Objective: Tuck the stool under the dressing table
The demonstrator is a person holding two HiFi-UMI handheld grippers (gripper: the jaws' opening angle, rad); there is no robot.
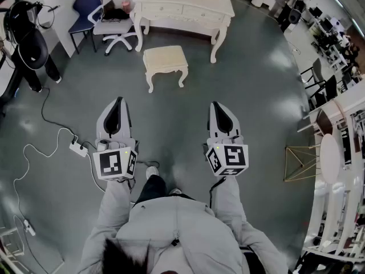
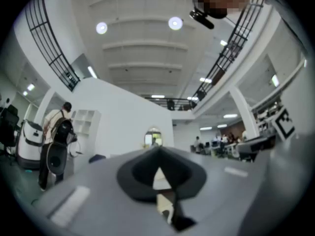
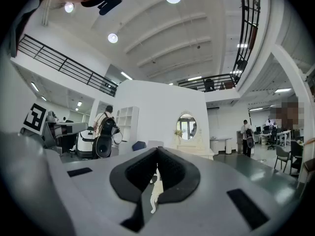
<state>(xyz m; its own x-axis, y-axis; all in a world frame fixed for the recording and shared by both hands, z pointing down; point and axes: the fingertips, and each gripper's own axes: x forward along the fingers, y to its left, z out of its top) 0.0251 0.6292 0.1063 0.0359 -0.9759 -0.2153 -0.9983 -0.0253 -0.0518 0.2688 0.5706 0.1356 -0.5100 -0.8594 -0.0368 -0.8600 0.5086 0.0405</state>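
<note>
Ana: Closest in, what do you see?

Ben: Right below the head camera is the wearer's pale grey padded jacket (image 1: 171, 227), both sleeves reaching forward. Each hand carries a white two-jaw tool with a marker cube at its back.

Ana: How do the tools stand?

Ben: The left gripper (image 1: 118, 104) has its dark padded jaws pressed together with nothing between them. The right gripper (image 1: 220, 108) is clenched the same way and empty. Both hang side by side over the glossy grey-green floor (image 1: 256, 84), pointing away from the wearer.

Ana: And the furniture?

Ben: The cream upholstered stool with carved curved legs (image 1: 165, 60) stands on open floor ahead of the two tools, well apart from them. It sits just in front of the cream carved dressing table (image 1: 182, 7), outside it, slightly left of the gap between the table's legs.

Ana: Anything else nearby?

Ben: A white power strip (image 1: 78, 148) with trailing cables lies left of the left tool. A blue chair (image 1: 85, 7) and a white swivel chair (image 1: 117, 30) stand left of the table, and a person in dark trousers with a black backpack (image 1: 25, 44) is at the far left. The right gripper view shows an oval mirror (image 3: 186, 127) above the table.
</note>
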